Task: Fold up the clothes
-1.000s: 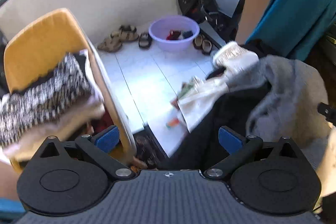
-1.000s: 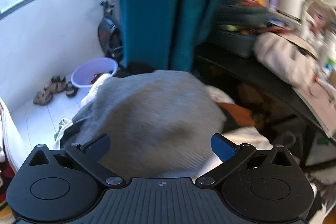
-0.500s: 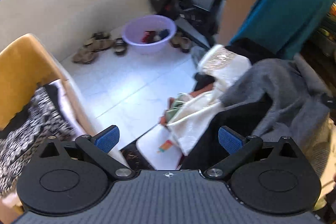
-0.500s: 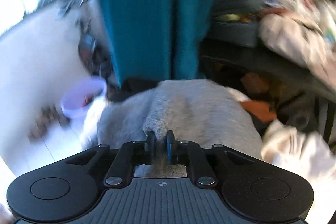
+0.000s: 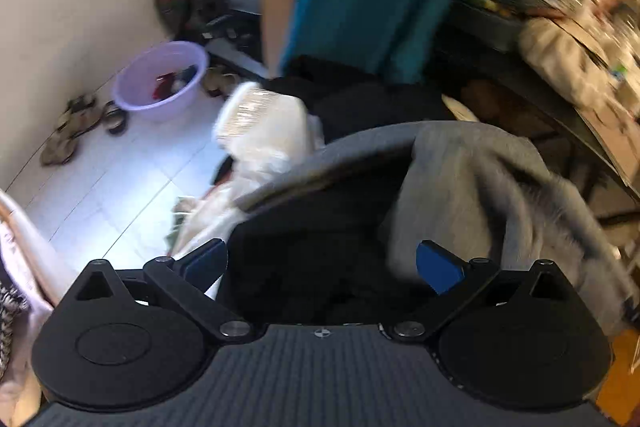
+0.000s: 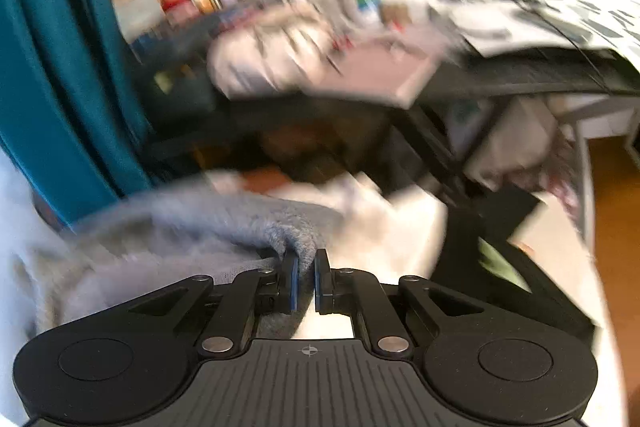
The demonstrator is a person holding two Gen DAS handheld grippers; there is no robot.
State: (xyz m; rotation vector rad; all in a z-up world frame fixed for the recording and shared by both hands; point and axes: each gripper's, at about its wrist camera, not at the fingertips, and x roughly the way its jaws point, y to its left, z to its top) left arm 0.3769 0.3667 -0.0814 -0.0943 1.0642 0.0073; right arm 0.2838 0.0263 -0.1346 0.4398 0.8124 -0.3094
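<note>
Right gripper (image 6: 306,277) pinches grey sweater (image 6: 192,227); left gripper (image 5: 322,263) fingers spread wide

bare tiled floor (image 5: 120,179) left, cluttered desk (image 6: 500,79) right

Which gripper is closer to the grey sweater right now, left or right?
Right. The right gripper is shut on a fold of the grey sweater. The left gripper is open in front of the sweater, holding nothing.

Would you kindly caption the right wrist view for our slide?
Right gripper shut on a fold of grey fleece garment, cluttered desk blurred behind.
</note>
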